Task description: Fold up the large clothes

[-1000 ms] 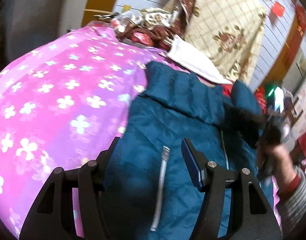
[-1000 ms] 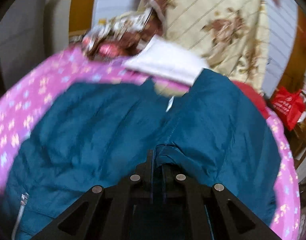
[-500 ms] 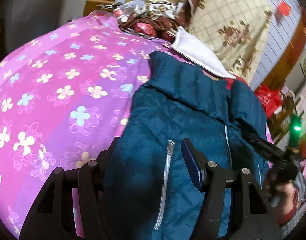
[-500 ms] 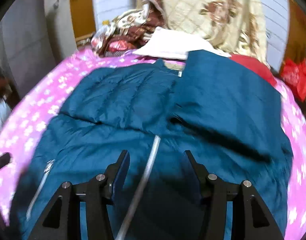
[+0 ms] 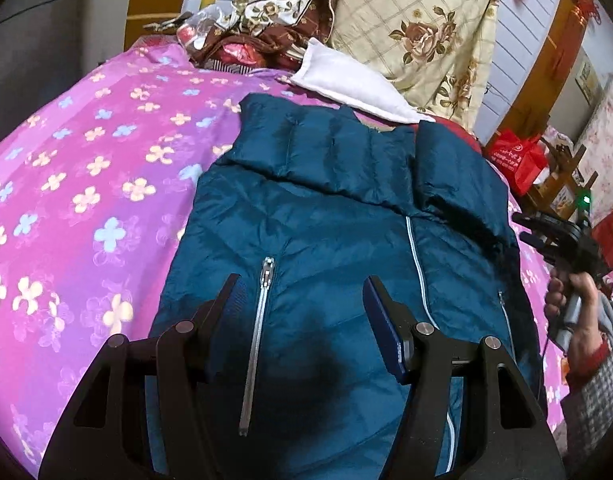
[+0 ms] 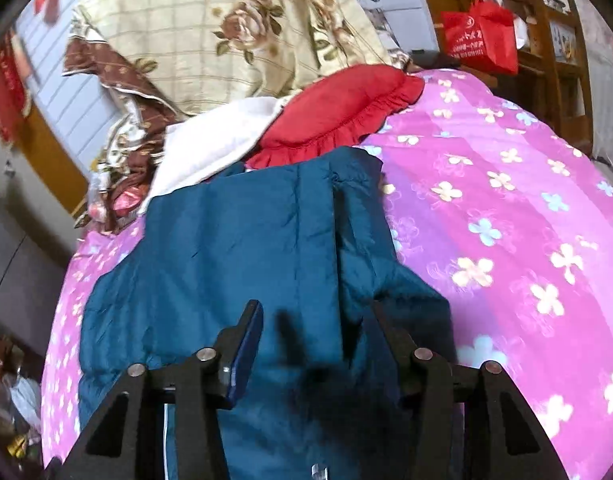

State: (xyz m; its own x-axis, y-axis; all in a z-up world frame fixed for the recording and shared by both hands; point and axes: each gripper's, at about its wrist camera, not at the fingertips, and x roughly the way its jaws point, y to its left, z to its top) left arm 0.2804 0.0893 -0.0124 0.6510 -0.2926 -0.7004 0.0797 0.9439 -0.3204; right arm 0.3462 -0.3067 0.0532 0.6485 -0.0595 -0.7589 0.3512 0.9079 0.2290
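A teal padded jacket (image 5: 338, 216) lies front up on the pink flowered bedspread (image 5: 78, 184), both sleeves folded in over its body. It also shows in the right wrist view (image 6: 242, 248). My left gripper (image 5: 302, 292) is open and empty above the jacket's lower left part, by a pocket zip (image 5: 262, 292). My right gripper (image 6: 318, 320) is open and empty above the jacket's right side; in the left wrist view it (image 5: 546, 232) is held off the jacket's right edge.
A red pillow (image 6: 338, 108), a white cloth (image 5: 354, 84) and a floral quilt (image 5: 418, 24) pile up at the head of the bed. A red bag (image 6: 482, 36) hangs on wooden furniture at the right. Pink bedspread (image 6: 506, 216) lies bare on both sides.
My right gripper opened and let go of the right sleeve, which now lies folded over the jacket. It then drew back to the right. My left gripper stayed open and shifted slightly.
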